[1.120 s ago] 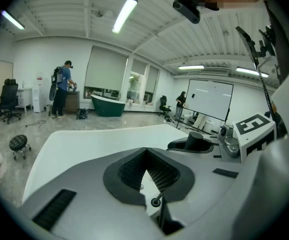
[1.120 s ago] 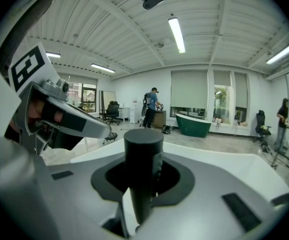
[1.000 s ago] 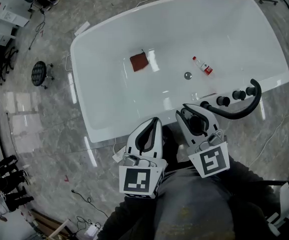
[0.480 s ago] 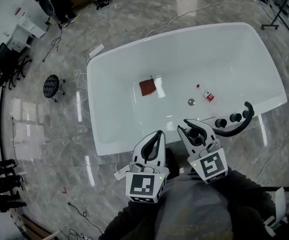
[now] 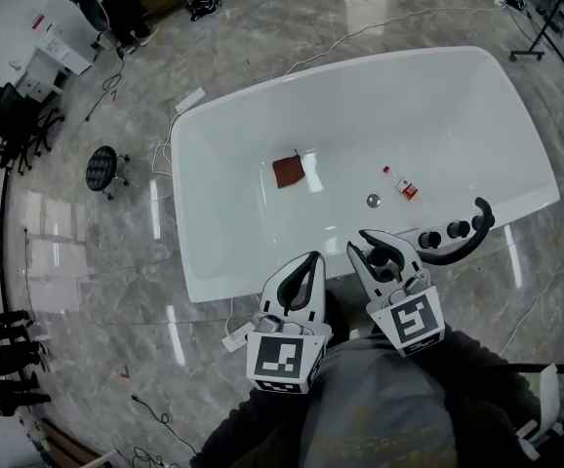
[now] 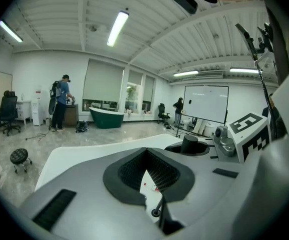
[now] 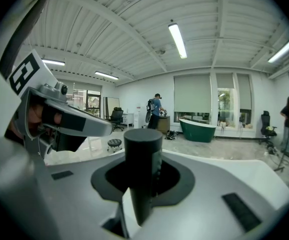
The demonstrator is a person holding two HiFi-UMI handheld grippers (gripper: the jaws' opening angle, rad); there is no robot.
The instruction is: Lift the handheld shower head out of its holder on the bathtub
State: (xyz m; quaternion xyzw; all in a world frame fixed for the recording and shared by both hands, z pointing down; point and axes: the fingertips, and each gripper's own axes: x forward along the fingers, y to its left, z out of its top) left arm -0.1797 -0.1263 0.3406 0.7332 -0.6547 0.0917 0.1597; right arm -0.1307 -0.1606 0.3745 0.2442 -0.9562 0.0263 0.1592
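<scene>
Plainly, the right gripper [image 5: 380,252] had its 2 jaws clamped on the shower head [image 7: 142,159], a dark cylinder standing upright between them. It sat at the near rim of the bathtub [image 5: 196,222], just below the centre of the head view, beside 2 black knobs [image 5: 431,239]. The left gripper [image 5: 306,261] hung just left of it, jaw tips pressed together on nothing.

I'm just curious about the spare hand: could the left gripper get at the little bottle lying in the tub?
Probably yes. The left gripper holds nothing, the bathtub is open, and nothing lies between it and the bottle; the black hose curves off to the right.
</scene>
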